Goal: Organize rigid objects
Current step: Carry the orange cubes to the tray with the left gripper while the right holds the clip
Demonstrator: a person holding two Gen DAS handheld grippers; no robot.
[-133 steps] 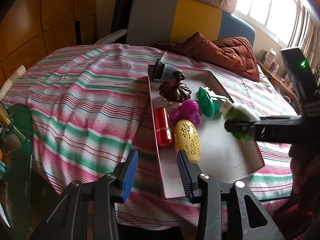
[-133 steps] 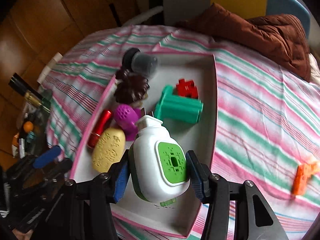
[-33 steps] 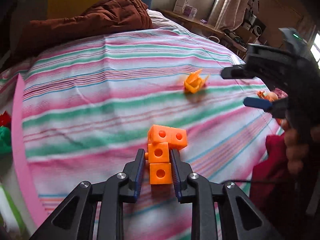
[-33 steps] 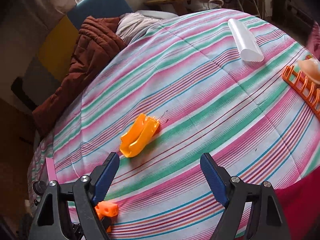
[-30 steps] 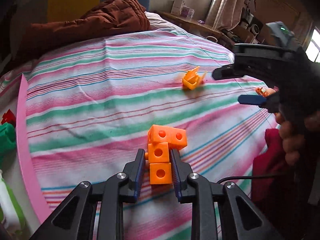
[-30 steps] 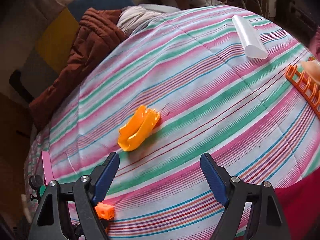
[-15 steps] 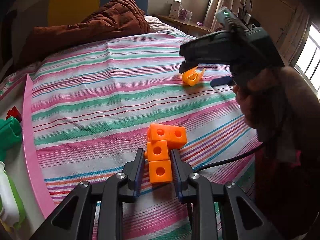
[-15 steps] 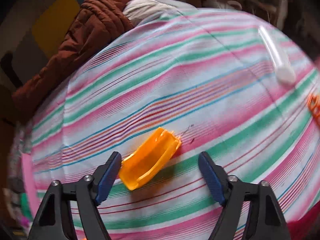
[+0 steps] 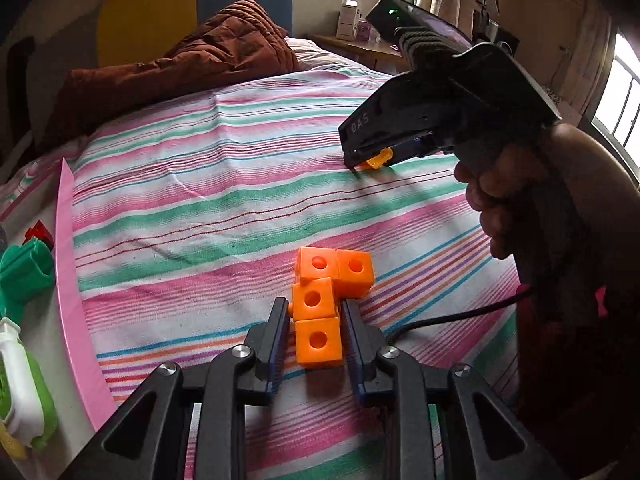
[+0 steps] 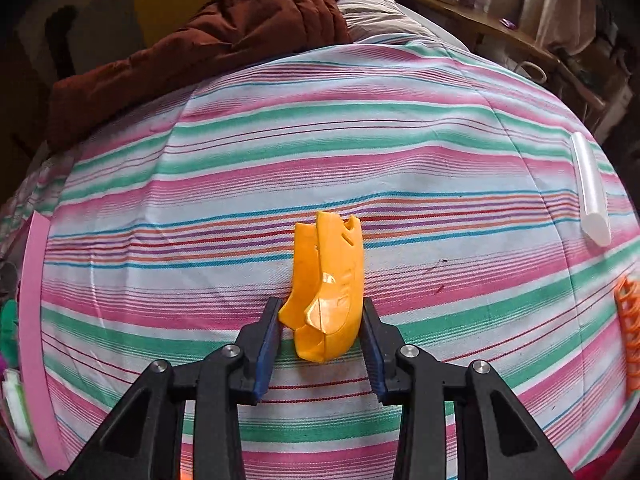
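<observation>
Left gripper [image 9: 318, 334]: both blue-padded fingers [image 9: 276, 340] are closed against the nearest cube of the orange cube block [image 9: 326, 300], one pad on each side face. This block is an assembly of four holed cubes; two lie in line between and just ahead of the pads, and two sit side by side at the far end. It rests on the striped bedspread [image 9: 224, 184].

Right gripper [image 10: 320, 332]: its fingers [image 10: 266, 340] are clamped on the near end of the curved orange shell piece [image 10: 330, 284], one pad on each flank. The piece stands on edge and extends away from the gripper along the bedspread. From the left wrist view, the right gripper [image 9: 366, 160] is seen farther out on the bed, tips down at the cloth, with only a small part of the orange piece showing between them; a hand [image 9: 500, 200] grips its handle and a cable trails from it.

Left of the cube block, the pink rim of the tray [image 9: 66, 240] runs along the bedspread. Inside it lie a green ribbed piece [image 9: 24, 272], a red piece [image 9: 38, 230] and a white-and-green device [image 9: 20, 392].

Right of the shell piece, near the bed edge, are an orange rack [image 10: 628, 328] and a white tube [image 10: 590, 188], well apart from both grippers.

At the far end a brown quilt [image 9: 192, 64] lies bunched against a yellow and blue headboard [image 9: 192, 12].
</observation>
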